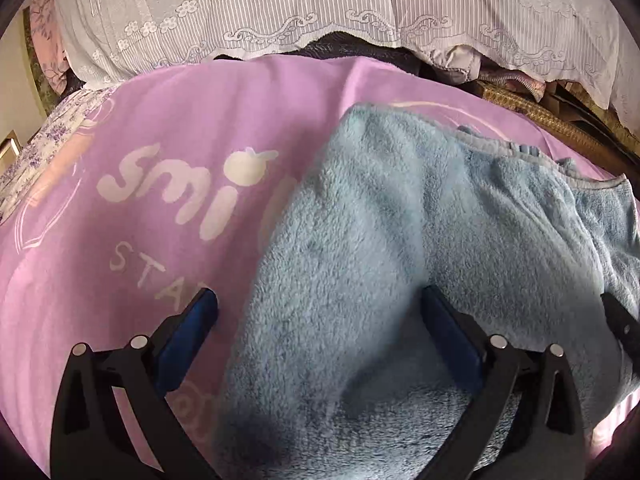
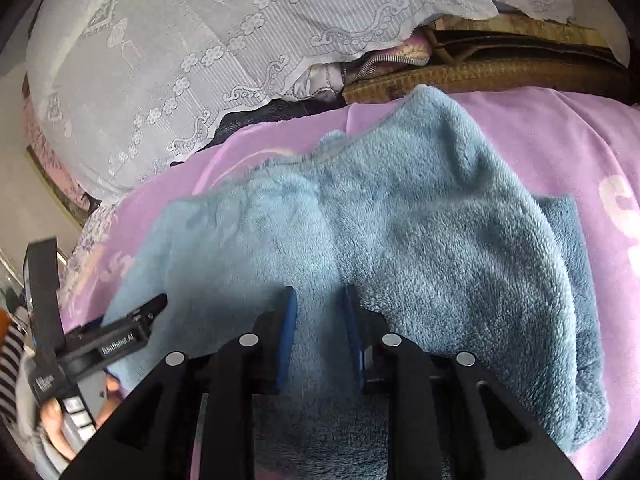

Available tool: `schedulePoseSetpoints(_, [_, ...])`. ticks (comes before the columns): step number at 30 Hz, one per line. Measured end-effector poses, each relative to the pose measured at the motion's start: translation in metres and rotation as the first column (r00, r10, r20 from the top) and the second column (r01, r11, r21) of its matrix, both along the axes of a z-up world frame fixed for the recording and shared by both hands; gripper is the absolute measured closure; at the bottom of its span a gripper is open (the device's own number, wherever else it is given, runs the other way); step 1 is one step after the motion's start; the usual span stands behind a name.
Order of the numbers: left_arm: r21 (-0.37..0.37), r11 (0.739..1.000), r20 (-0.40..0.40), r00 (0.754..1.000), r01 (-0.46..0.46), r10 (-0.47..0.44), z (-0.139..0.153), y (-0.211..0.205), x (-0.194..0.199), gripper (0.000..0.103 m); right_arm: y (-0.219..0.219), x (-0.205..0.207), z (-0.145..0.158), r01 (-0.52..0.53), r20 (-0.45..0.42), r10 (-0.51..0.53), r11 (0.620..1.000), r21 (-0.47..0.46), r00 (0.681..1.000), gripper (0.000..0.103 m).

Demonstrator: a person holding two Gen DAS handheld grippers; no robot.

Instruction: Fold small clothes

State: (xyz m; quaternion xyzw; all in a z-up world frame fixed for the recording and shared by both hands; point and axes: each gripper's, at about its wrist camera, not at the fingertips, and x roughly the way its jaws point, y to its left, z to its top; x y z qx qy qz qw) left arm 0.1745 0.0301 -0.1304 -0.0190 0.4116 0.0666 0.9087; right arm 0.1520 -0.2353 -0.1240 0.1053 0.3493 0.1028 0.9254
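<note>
A fluffy light blue garment point(image 1: 380, 240) lies rumpled on a pink blanket point(image 1: 120, 160) with white lettering. My left gripper point(image 1: 318, 304) is open, its jaws wide apart over the garment's near left edge. In the right wrist view the blue garment point(image 2: 400, 220) spreads ahead. My right gripper point(image 2: 320, 300) has its jaws close together with a fold of the garment pinched between them. The left gripper point(image 2: 132, 320) also shows at the lower left of the right wrist view, at the garment's edge.
A white lace cloth point(image 1: 280, 20) covers a pile at the back, with the same cloth in the right wrist view point(image 2: 180, 60). A woven brown edge point(image 2: 480, 72) runs behind the blanket. A person's hand point(image 2: 60, 420) holds the left gripper.
</note>
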Motion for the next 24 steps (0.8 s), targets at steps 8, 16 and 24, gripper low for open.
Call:
schedulePoseSetpoints(8, [0.06,0.998,0.088,0.996,-0.001,-0.004,0.013,-0.007,-0.025,0.005,0.007,-0.028,0.01,0.024,0.061,-0.02,0.997,-0.076,0.998,0.077])
schedulePoseSetpoints(16, [0.073,0.997,0.168,0.985,0.017,-0.029,0.027,-0.014,-0.055,0.005,0.011,-0.074,0.022,0.057,0.148,-0.029,0.981,-0.183,0.988,0.075])
schedulePoseSetpoints(24, [0.081,0.997,0.115,0.993,0.013,-0.023,0.016,-0.014,-0.052,0.005,0.0,-0.077,0.017,0.105,0.146,-0.078,0.976,-0.19,0.986,0.068])
